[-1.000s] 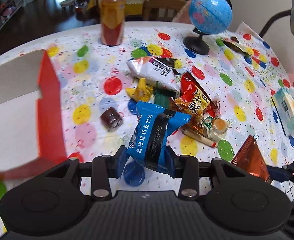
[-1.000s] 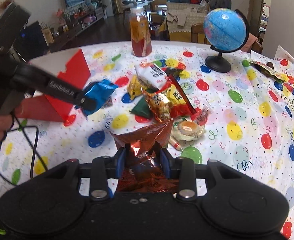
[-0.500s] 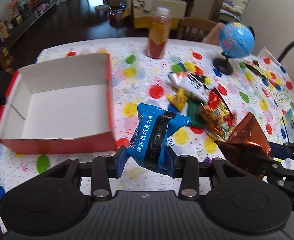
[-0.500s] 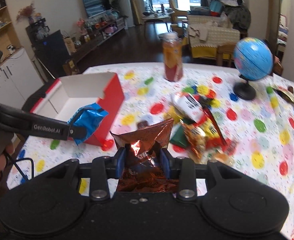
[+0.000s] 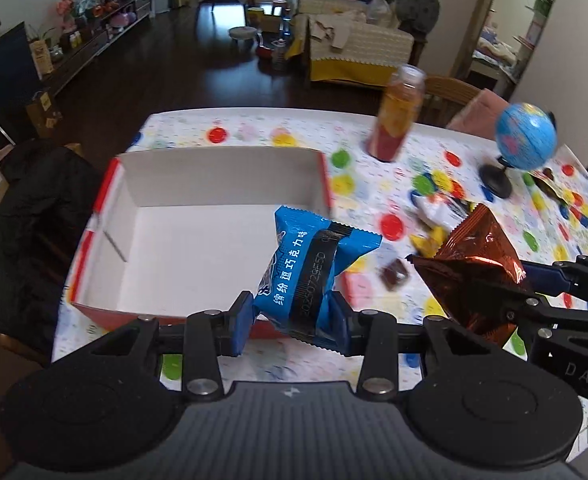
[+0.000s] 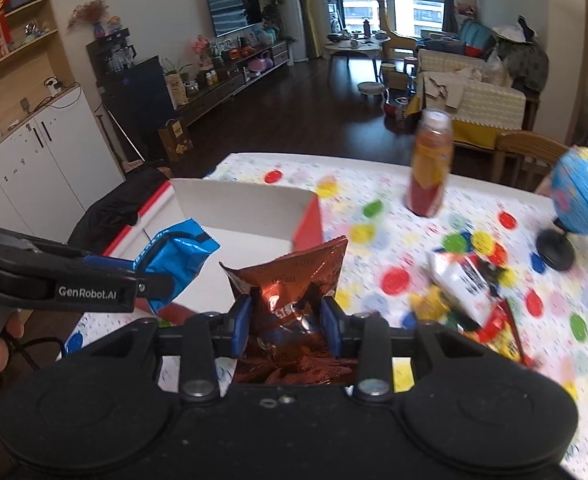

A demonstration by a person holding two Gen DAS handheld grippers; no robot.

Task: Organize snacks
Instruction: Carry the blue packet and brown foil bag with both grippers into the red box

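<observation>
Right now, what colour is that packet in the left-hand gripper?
Bright blue with a black band and white lettering; the blue packet shows best in the left wrist view.

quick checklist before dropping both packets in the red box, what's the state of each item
1. Left tongs grip on the blue packet: ok, pinched near its lower end.
2. Right tongs grip on the copper foil bag: ok, clamped across its middle.
3. Red box open and its white floor bare: ok.
4. Blue packet over the opening: cannot tell, it appears by the box's near right corner.
5. Copper foil bag over the opening: not ok, it hangs right of the box, over the tablecloth.
6. The two tongs apart: ok.
</observation>
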